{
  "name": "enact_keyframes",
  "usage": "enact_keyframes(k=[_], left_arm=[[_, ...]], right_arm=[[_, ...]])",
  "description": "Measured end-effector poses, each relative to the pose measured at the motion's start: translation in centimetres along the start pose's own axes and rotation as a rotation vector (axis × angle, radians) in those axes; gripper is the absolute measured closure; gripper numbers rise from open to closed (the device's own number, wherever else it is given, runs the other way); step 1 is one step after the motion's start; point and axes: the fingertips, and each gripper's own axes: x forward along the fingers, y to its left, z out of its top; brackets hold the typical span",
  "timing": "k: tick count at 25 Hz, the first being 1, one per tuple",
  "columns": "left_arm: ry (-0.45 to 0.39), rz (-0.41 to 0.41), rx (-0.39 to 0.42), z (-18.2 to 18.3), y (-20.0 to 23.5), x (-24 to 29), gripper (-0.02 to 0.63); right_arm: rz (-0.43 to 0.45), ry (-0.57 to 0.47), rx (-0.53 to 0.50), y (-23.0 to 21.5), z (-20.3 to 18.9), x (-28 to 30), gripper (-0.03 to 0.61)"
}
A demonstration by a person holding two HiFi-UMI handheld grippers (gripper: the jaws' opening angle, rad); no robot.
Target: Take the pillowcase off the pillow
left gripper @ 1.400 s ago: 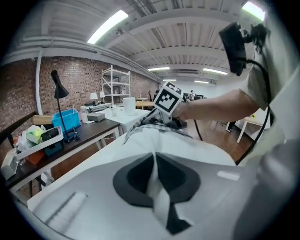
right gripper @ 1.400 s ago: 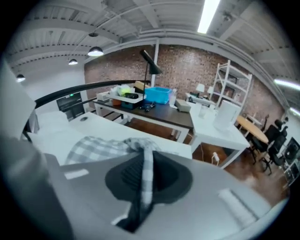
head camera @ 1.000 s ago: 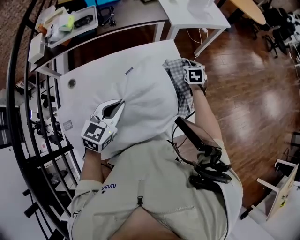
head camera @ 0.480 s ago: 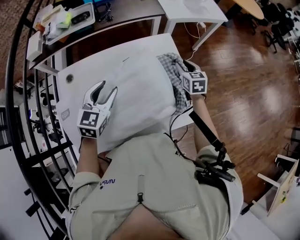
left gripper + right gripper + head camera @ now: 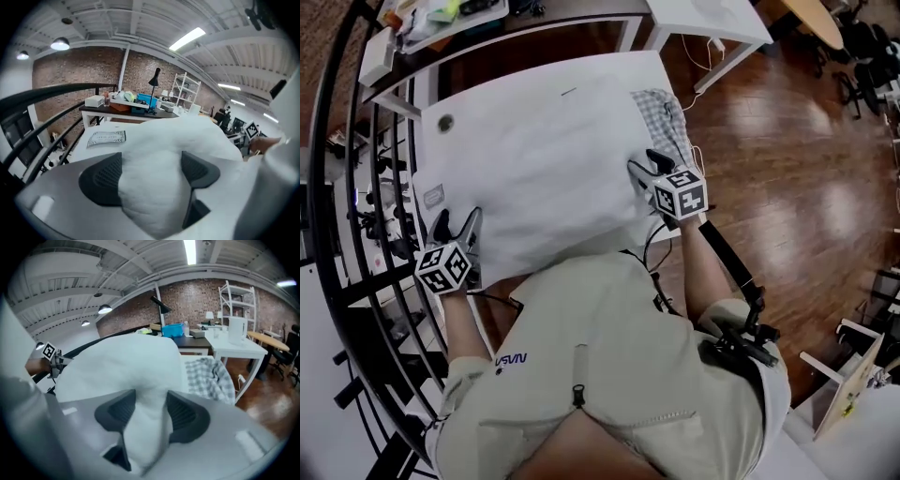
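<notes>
Head view places the white pillow (image 5: 534, 159) across the surface (image 5: 429, 159), with the checked pillowcase (image 5: 661, 112) bunched at its far right edge. The left tool (image 5: 457, 225) sits at the near left corner and the right tool (image 5: 645, 167) at the near right. Only the left and right gripper views show the gaps: both tools' jaws, which have just been opening, stand wide, with a pillow corner bulging between the pads, unclamped.
</notes>
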Motion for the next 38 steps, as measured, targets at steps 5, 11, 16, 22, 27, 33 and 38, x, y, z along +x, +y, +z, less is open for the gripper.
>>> enact_keyframes(k=[5,11,16,22,27,33,38], left_arm=[[-0.125,-0.090,-0.027,1.3,-1.8,1.4,0.536],[-0.302,-0.175,-0.010,8.4,-2.3,-1.6,0.591],[-0.387,-0.247,0.056,13.9,-5.4,-2.4,0.591],[-0.193,-0.242,0.055,12.6,-5.7,5.6,0.567],[-0.149,-0.138,0.120,9.6,-3.9,7.5,0.455],[-0.267,-0.106,0.246,9.6,-5.7,-0.4,0.433],[-0.146,-0.196,0.253,3.9,-8.9,0.7,0.431]], right_arm=[[-0.125,-0.061,0.000,0.9,1.4,0.7,0.526],[-0.196,-0.250,0.034,1.9,7.1,-3.2,0.551],[-0.272,-0.335,0.084,1.1,8.7,-7.5,0.551],[-0.288,-0.198,0.181,-5.0,5.3,-4.5,0.523],[-0.274,-0.261,0.284,-6.0,3.0,-5.7,0.453],[-0.375,-0.242,0.166,-3.0,-1.6,-11.0,0.453],[-0.335,-0.019,-0.007,-0.7,-8.7,-8.4,0.403]])
